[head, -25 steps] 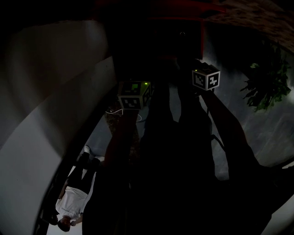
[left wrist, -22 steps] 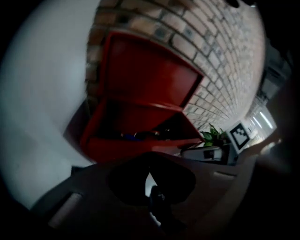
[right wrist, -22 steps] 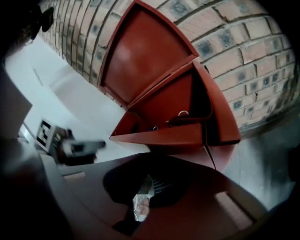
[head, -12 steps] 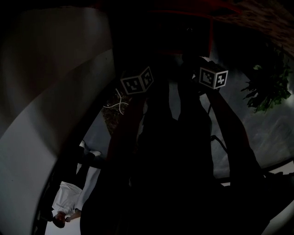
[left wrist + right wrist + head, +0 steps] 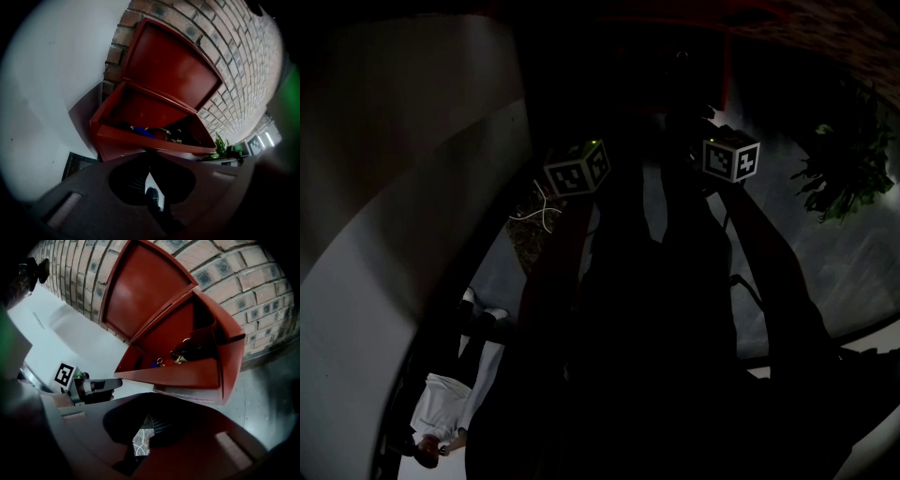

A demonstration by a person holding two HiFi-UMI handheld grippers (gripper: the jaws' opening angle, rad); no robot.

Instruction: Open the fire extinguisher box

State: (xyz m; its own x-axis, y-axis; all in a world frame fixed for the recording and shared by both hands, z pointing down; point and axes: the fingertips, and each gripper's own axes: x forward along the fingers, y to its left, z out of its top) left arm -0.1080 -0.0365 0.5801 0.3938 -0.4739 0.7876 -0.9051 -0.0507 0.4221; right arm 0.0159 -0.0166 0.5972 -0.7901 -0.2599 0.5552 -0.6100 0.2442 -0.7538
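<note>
The red fire extinguisher box [image 5: 140,140] stands against the brick wall with its lid [image 5: 173,70] raised. A blue item [image 5: 143,132] and dark gear lie inside. The right gripper view shows the same open box [image 5: 187,373], its lid [image 5: 140,291] and brass fittings [image 5: 180,357]. My left gripper [image 5: 151,153] is shut and empty, just short of the box's front wall. My right gripper [image 5: 154,394] also looks shut with nothing in it, a little back from the box. The left gripper [image 5: 93,385] shows beside it. In the dark head view only the two marker cubes [image 5: 577,171] [image 5: 731,157] stand out.
A brick wall [image 5: 243,56] runs behind the box, with a white wall [image 5: 56,70] to its left. A potted plant [image 5: 844,169] stands to the right. A dark framed panel [image 5: 77,164] sits low on the white wall. A person in a white shirt [image 5: 441,412] shows at lower left.
In the head view the left gripper's cube has shifted up the picture toward the box and rolled. The right cube has barely moved. The person at lower left has shifted slightly.
</note>
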